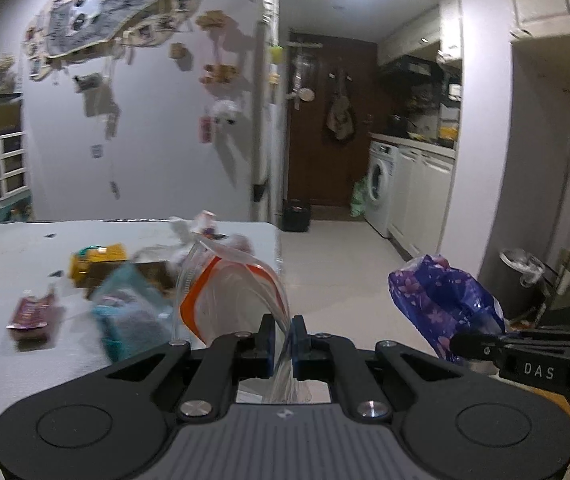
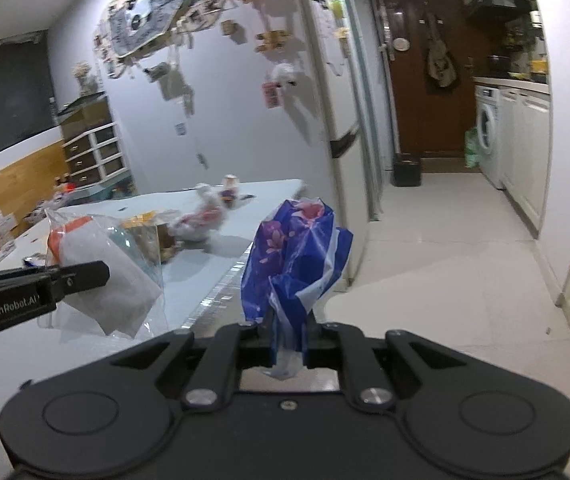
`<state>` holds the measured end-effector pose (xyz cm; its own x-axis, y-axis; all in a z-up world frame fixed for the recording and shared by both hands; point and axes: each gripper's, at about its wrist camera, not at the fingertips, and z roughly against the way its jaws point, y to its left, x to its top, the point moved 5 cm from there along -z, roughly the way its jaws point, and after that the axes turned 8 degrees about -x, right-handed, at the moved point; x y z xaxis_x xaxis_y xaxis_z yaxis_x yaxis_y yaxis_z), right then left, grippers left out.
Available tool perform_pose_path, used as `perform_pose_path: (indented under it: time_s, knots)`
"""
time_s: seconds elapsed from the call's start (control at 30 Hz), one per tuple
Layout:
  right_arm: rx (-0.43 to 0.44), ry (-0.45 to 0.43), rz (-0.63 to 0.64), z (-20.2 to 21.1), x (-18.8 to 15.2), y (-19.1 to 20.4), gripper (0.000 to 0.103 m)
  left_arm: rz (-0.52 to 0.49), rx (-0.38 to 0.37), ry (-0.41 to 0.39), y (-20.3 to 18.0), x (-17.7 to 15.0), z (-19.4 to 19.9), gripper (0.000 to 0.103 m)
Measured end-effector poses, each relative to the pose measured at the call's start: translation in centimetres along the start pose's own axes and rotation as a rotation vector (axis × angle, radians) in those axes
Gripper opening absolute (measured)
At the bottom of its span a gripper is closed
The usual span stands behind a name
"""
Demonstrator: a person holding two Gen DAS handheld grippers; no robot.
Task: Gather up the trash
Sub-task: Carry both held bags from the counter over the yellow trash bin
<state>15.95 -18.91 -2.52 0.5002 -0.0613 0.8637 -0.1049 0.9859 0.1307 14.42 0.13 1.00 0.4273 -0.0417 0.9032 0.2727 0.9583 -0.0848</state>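
Note:
My left gripper (image 1: 283, 340) is shut on a clear plastic bag with orange trim (image 1: 237, 292), held up over the near right corner of the white table (image 1: 13, 360). The bag (image 2: 125, 292) shows something white inside in the right wrist view. My right gripper (image 2: 289, 340) is shut on a crumpled blue and purple floral wrapper (image 2: 297, 256), held in the air just past the table's right edge. Loose trash lies on the table: a yellow packet (image 1: 97, 260), a teal packet (image 1: 133, 308), a maroon sachet (image 1: 31, 314) and a white and red crumpled wrapper (image 2: 201, 220).
A lined trash bin (image 1: 523, 276) stands on the floor at the right by a wall. A small black bin (image 1: 296, 216) sits near the brown door. A washing machine (image 1: 381, 184) and cabinets line the corridor. A fridge (image 2: 337, 80) stands behind the table.

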Motion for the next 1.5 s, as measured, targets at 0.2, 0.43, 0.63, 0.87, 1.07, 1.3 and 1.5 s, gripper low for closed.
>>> perform_pose_path:
  time_s: [0.2,0.43,0.63,0.87,1.07,1.3,1.5]
  knots:
    - [-0.076,0.014,-0.025,-0.1,-0.7,-4.4,0.011,-0.025,-0.054,0.046,-3.4,-0.4,-3.5,0.008]
    - [-0.153,0.041,-0.064,-0.5,-1.9,-9.5,0.011,-0.038,-0.116,0.102,-7.3,-1.1,-8.0,0.008]
    - [-0.209,0.078,-0.093,-2.0,-2.6,-13.0,0.011,-0.053,-0.166,0.155,-10.2,-1.3,-12.3,0.008]
    - [-0.266,0.147,-0.132,-5.7,-3.9,-15.8,0.011,-0.052,-0.213,0.243,-12.6,-2.6,-18.5,0.008]
    - [-0.295,0.241,-0.170,-10.1,-6.1,-17.4,0.011,-0.028,-0.222,0.360,-12.8,-5.9,-24.2,0.008]
    - [-0.289,0.363,-0.197,-15.4,-10.0,-18.1,0.011,0.019,-0.211,0.503,-11.2,-11.5,-29.7,0.008]
    - [-0.274,0.509,-0.217,-19.7,-14.4,-18.6,0.011,0.065,-0.186,0.607,-9.2,-16.0,-32.5,0.008]
